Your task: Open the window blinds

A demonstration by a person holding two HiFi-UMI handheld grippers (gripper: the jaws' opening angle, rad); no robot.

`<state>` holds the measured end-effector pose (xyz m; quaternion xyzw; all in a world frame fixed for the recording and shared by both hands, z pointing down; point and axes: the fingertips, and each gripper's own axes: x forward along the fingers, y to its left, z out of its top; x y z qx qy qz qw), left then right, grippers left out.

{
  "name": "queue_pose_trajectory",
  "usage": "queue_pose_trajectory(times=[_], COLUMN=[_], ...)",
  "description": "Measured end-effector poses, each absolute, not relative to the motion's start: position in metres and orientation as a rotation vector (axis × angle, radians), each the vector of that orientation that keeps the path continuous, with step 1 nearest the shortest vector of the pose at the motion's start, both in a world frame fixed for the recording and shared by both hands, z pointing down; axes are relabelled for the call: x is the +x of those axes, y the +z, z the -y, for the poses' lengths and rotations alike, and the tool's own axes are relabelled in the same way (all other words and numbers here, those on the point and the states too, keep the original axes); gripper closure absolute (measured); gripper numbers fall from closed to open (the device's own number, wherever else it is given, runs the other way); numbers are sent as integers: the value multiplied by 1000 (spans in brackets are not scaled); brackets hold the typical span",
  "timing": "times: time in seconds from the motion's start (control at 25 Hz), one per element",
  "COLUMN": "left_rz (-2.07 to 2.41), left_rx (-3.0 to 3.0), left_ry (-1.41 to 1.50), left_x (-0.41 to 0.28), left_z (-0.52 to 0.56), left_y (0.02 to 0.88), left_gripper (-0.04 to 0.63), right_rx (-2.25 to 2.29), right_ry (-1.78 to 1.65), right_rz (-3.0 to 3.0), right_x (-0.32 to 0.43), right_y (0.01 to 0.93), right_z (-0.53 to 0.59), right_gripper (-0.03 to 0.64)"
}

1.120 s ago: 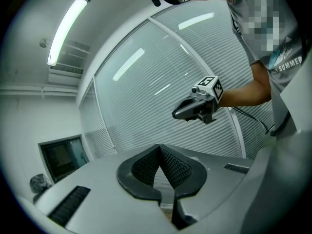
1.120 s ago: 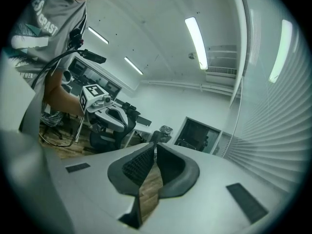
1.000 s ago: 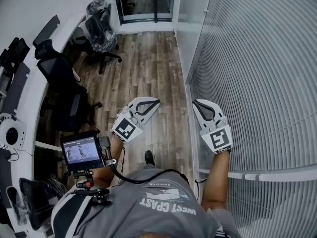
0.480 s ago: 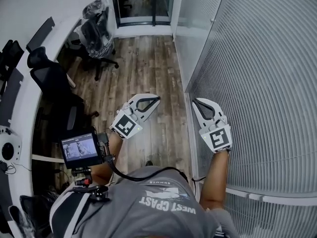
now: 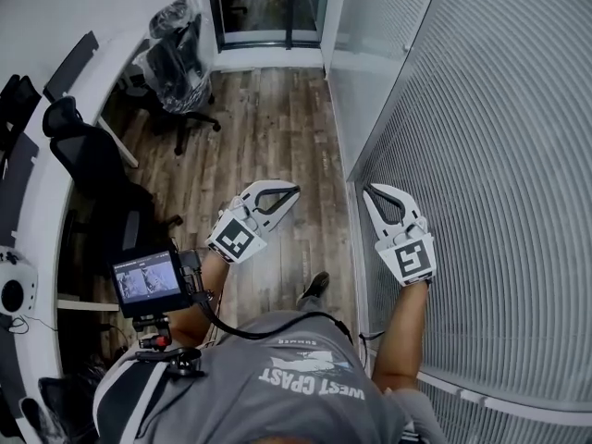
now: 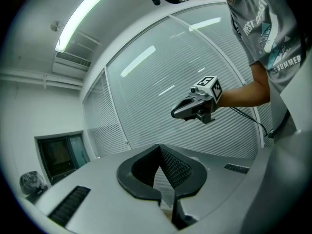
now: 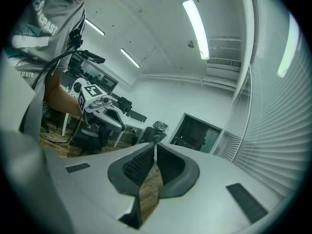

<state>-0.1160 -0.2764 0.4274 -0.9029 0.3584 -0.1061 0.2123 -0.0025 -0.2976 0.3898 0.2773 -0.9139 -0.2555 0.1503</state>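
Observation:
White slatted window blinds (image 5: 499,155) cover the glass wall along the right side, their slats closed. My right gripper (image 5: 368,191) is held level right beside them, jaws shut with nothing between them. My left gripper (image 5: 294,189) hangs over the wooden floor to the left, also shut and empty. In the left gripper view the shut left gripper (image 6: 160,146) points at the blinds (image 6: 161,91), with the right gripper (image 6: 175,113) in front of them. In the right gripper view the shut right gripper (image 7: 155,145) points down the room, blinds (image 7: 278,135) on its right.
A curved white desk (image 5: 42,183) with black office chairs (image 5: 88,160) runs along the left. Another wrapped chair (image 5: 180,54) stands near a dark glass door (image 5: 268,3) at the far end. Wooden floor (image 5: 268,118) lies between. A small monitor (image 5: 146,280) hangs at the person's chest.
The person has walked forward along the blinds: chairs, desk and the blind's lower rail have slid toward the bottom of the head view. Both grippers keep the same pose, shut.

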Motion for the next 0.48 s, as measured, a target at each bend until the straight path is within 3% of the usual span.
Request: queue_pose_trajectory(times=[0.48], left_rz=[-1054], left_rx=[-2490], left_ry=[-329], left_x=[-131], left_z=[397], left_y=[428], left_gripper=[592], right_rx=[753], right_ry=[-743], right_rz=[2670], right_x=[-18], right_y=[387], right_z=[434], right_gripper=[615])
